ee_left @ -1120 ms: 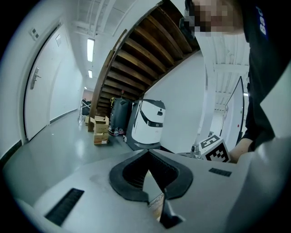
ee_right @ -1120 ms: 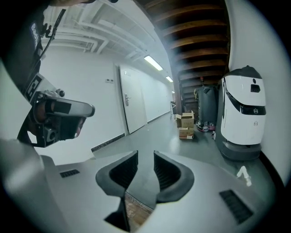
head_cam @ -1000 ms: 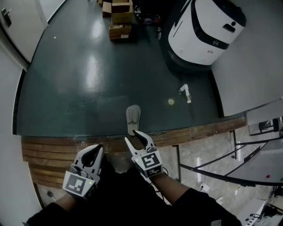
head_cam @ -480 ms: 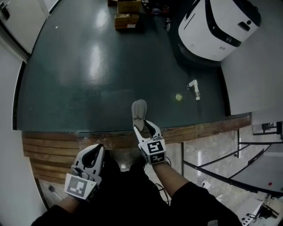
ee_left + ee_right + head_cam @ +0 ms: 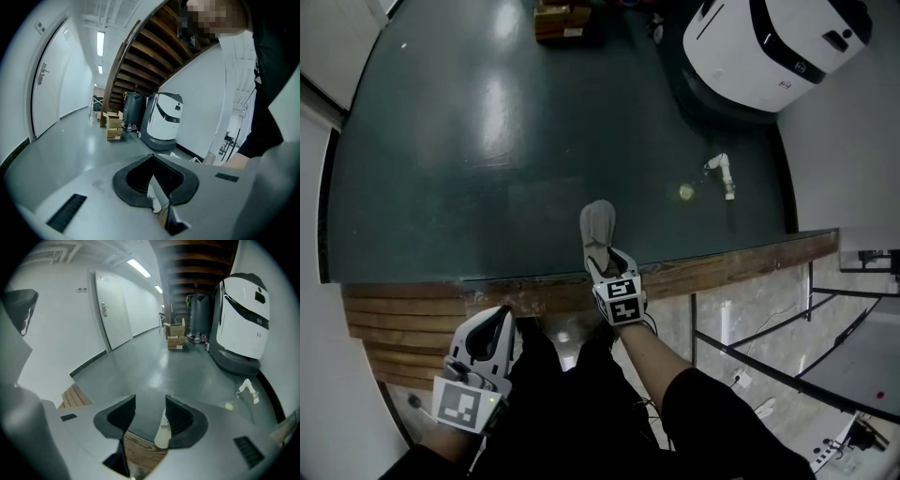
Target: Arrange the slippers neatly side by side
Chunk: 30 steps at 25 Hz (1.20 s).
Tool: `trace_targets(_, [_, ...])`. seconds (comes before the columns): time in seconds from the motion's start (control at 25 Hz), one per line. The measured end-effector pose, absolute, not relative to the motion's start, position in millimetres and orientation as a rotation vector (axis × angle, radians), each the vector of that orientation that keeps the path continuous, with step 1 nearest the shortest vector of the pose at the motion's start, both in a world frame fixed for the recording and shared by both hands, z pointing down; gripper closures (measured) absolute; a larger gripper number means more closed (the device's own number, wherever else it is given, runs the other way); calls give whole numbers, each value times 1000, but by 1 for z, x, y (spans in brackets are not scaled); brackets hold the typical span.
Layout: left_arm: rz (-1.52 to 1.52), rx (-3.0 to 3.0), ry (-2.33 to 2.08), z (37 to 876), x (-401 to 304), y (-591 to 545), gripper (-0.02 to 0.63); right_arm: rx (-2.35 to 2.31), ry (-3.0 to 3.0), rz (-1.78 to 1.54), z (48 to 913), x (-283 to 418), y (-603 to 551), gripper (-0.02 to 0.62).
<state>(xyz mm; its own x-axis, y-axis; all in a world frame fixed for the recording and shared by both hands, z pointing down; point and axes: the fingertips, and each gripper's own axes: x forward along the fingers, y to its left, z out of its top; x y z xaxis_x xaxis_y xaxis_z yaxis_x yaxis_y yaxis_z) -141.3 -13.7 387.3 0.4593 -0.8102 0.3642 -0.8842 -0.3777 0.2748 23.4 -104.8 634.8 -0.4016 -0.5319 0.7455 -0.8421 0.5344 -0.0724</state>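
Note:
One pale grey slipper (image 5: 598,225) lies on the dark green floor, its heel close to the wooden step edge (image 5: 534,289). My right gripper (image 5: 606,261) hangs over that heel end with its jaws open. In the right gripper view the slipper (image 5: 162,433) shows just inside the right-hand pad (image 5: 180,417), and nothing is pressed between the pads around the right gripper (image 5: 150,403). My left gripper (image 5: 502,317) is held back over the wooden steps, its tips together. In the left gripper view the left gripper (image 5: 153,161) is shut, and a pale scrap shows in the gap behind the tips.
A large white machine (image 5: 778,47) stands at the far right of the floor, with cardboard boxes (image 5: 564,21) at the far end. A small white object (image 5: 722,174) and a yellowish ball (image 5: 686,192) lie right of the slipper. Metal railing (image 5: 750,349) runs at the lower right.
My right gripper has reached forward over the step edge to the slipper's heel, jaws still apart. The left gripper has stayed back over the steps. The slipper has not visibly moved.

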Motion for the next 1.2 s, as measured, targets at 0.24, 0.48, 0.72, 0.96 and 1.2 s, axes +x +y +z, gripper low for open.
trace_targets(0.24, [254,2266,-1423,420,-153,-32,605,1135,-1989,642,696,34,-119,419])
trace_targets(0.48, [272,2271,-1418,452,-155,-50,605,1125,-1935,667,743,30,-126,419])
trace_targets(0.72, [306,2264,-1432,482,-158,-76,606,1140,-1870,709,788,38,-136,419])
trace_targets(0.96, [304,2247,-1456,507,-161,-90,605,1128,-1807,713,849,43,-153,419])
trace_targets(1.2, [354,2214,-1472,540,-172,-85,605,1148,-1727,741,909,50,-165,419])
